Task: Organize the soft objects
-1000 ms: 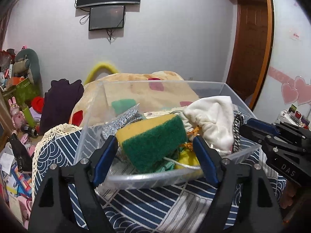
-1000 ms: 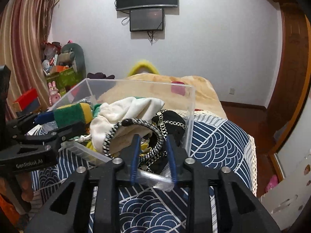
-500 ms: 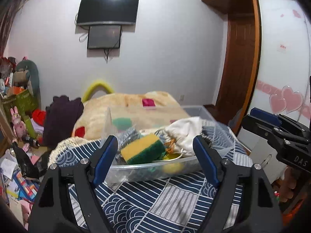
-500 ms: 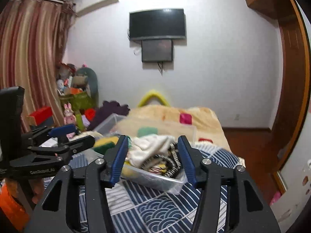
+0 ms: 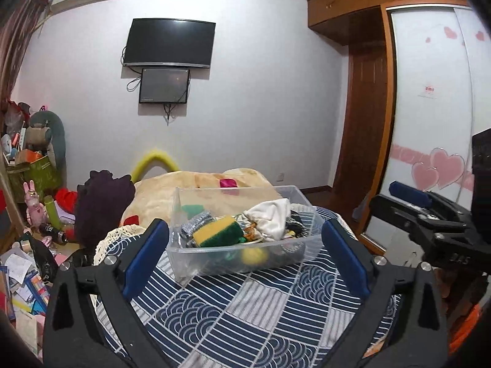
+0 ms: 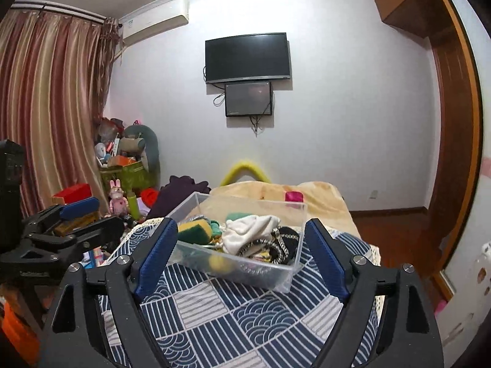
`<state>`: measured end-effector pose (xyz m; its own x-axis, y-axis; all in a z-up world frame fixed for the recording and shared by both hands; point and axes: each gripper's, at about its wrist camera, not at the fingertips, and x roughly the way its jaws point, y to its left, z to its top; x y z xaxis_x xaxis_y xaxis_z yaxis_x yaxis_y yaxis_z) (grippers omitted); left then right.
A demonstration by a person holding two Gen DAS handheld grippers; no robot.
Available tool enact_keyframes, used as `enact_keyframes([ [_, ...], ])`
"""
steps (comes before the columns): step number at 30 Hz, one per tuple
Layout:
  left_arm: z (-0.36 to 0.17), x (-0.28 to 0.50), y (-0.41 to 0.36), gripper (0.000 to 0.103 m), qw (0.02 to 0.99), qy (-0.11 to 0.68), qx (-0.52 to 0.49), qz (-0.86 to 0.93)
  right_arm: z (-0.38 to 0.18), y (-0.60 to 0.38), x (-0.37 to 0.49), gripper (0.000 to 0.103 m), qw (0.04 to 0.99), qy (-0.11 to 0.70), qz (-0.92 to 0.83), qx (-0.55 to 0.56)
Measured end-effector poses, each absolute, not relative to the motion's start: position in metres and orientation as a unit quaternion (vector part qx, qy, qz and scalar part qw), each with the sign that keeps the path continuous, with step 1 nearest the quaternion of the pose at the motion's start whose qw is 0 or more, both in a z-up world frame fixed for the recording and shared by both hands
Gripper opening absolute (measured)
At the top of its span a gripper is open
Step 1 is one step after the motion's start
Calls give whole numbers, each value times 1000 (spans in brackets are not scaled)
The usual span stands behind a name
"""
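Between our jaws we see a clear bin (image 5: 302,247); inside it a yellow-and-green sponge (image 5: 218,235), a white cloth (image 5: 271,216); beneath them a navy-and-white patterned cloth (image 5: 245,309); beyond, a beige blanket (image 6: 270,191).

walls: pale; television (image 6: 248,57) wall-mounted; curtains (image 6: 46,107) striped; wardrobe (image 5: 368,92) wooden; floor: wood

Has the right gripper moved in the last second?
Yes. The right gripper backed away from the clear plastic bin and opened; a second ago it gripped the rim.
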<state>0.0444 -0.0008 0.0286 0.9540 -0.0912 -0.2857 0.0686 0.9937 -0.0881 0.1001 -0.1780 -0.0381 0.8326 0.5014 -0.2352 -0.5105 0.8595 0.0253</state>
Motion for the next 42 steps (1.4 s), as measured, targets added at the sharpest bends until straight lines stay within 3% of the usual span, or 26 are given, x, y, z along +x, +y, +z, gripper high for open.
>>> enact_keyframes([
  [42, 11, 34, -8, 103, 987, 150, -36, -49, -52, -180, 87, 87, 959, 111, 260, -19],
])
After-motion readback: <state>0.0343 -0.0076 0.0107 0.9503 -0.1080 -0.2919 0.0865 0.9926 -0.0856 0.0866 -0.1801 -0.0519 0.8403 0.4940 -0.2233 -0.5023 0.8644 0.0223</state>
